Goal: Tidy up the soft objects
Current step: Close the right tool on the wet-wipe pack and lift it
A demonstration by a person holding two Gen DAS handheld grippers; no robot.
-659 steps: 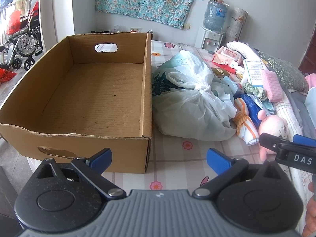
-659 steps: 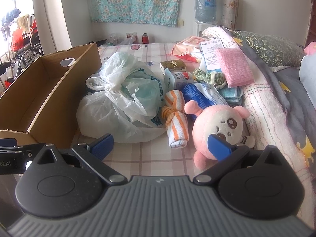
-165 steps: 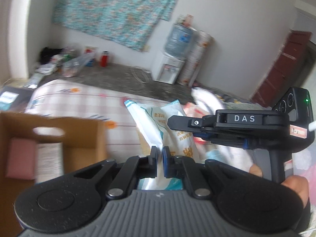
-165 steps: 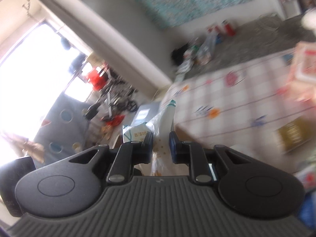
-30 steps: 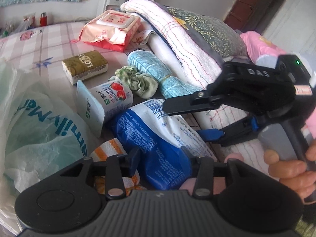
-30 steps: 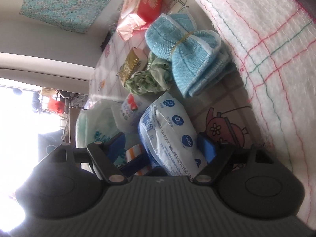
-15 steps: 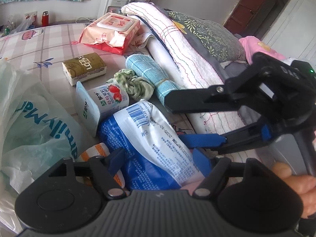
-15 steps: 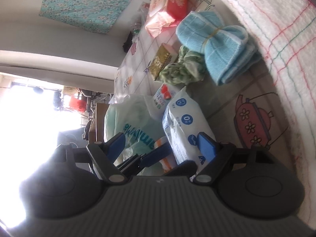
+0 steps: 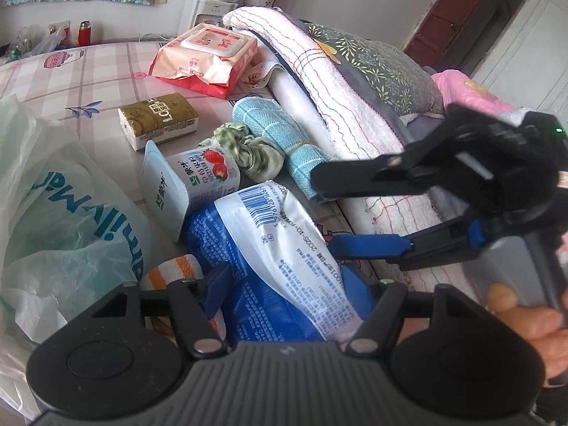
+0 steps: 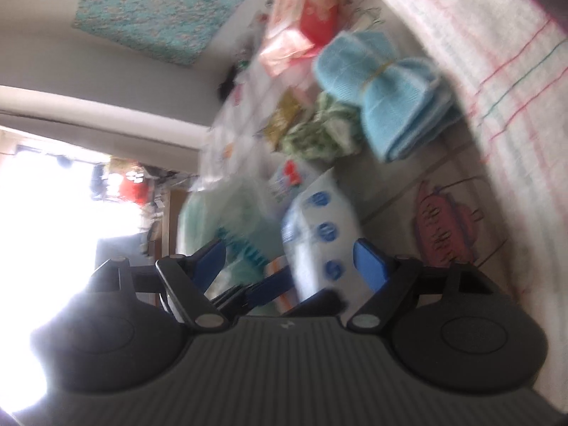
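A blue and white plastic packet (image 9: 269, 255) lies on the checked bed sheet. My left gripper (image 9: 285, 284) straddles its near end. Its jaws are closing, and both blue pads touch the packet's sides. My right gripper (image 9: 325, 213) comes in from the right, rolled on its side, one finger above the other beside the packet's far end. In the blurred right wrist view the packet (image 10: 319, 227) sits between the wide open fingers of the right gripper (image 10: 291, 262), apart from both pads. The left gripper's fingers (image 10: 269, 285) show low in that view.
Around the packet lie a strawberry yoghurt cup (image 9: 191, 181), an orange striped cloth (image 9: 170, 273), a green scrunched cloth (image 9: 245, 149), a light blue towel roll (image 9: 284, 135), a gold tissue pack (image 9: 159, 120) and a wet wipes pack (image 9: 206, 56). A tied plastic bag (image 9: 64, 213) fills the left. Folded blankets (image 9: 337, 81) rise on the right.
The left jaws, tight on the packet a second ago, spread wide and have narrowed a little again. The right wrist view has shifted slightly and is now blurred.
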